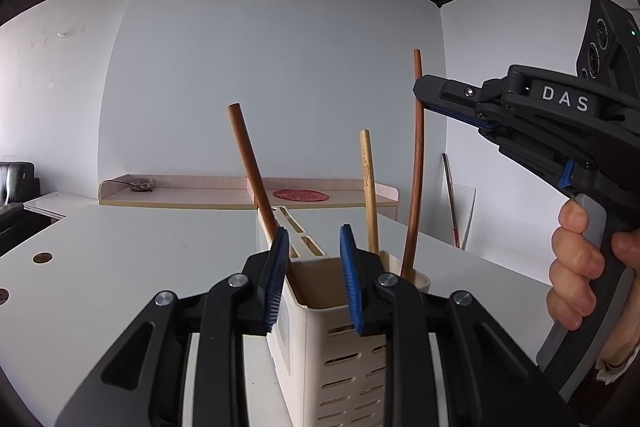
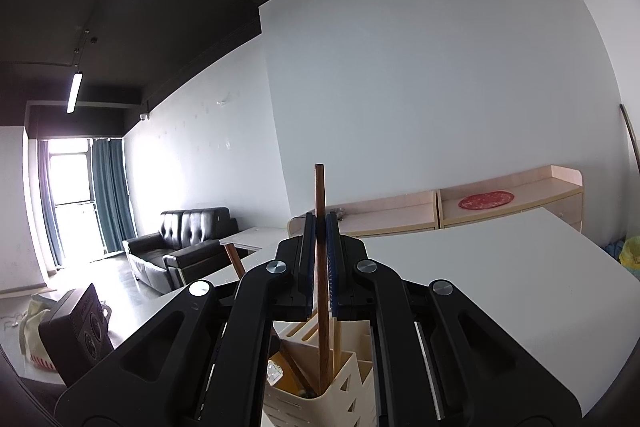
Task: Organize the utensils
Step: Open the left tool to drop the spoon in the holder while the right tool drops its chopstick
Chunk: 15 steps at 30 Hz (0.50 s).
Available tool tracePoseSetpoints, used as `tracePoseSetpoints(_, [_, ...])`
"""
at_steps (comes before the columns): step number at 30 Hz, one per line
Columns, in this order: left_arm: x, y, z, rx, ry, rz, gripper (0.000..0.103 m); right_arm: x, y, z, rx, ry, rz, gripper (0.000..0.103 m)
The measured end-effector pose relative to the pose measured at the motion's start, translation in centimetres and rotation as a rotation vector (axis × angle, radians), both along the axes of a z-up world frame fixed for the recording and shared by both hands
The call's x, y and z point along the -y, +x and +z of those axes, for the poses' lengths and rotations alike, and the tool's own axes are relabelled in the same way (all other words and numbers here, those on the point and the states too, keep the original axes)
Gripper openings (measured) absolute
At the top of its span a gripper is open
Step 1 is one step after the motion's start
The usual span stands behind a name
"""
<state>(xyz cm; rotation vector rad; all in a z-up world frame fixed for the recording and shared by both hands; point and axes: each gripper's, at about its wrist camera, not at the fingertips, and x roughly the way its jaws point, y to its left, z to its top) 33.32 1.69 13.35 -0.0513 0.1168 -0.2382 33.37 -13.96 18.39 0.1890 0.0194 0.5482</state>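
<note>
A cream slotted utensil holder (image 1: 340,343) stands on the white table (image 1: 140,259). My left gripper (image 1: 314,275) is open, its blue pads on either side of the holder's near compartment, where a brown wooden stick (image 1: 254,171) leans. A pale bamboo chopstick (image 1: 369,187) stands further back. My right gripper (image 1: 420,95) is shut on a long reddish-brown stick (image 1: 416,187) whose lower end sits in the holder's far compartment. In the right wrist view the right gripper (image 2: 320,231) clamps this stick (image 2: 322,291) above the holder (image 2: 312,387).
A low pink-edged shelf (image 1: 224,193) with a red round mat (image 1: 301,195) and a small dish (image 1: 140,183) stands behind the table. A black sofa (image 2: 180,247) and a curtained window lie to the left. The left gripper's camera body (image 2: 80,331) shows at the lower left.
</note>
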Motion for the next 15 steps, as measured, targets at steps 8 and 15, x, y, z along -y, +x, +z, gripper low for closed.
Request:
tracePoseSetpoints(8, [0.0,-1.0,0.2,-0.019,0.000,0.005,0.026,-0.6,-1.0,-0.2,-0.032,-0.035,-0.018,0.005])
tracePoseSetpoints(15, [0.5,-2.4,0.6,-0.035,0.009,0.009,0.029,-0.7,-2.0,0.3,-0.064,-0.070,-0.035,0.009])
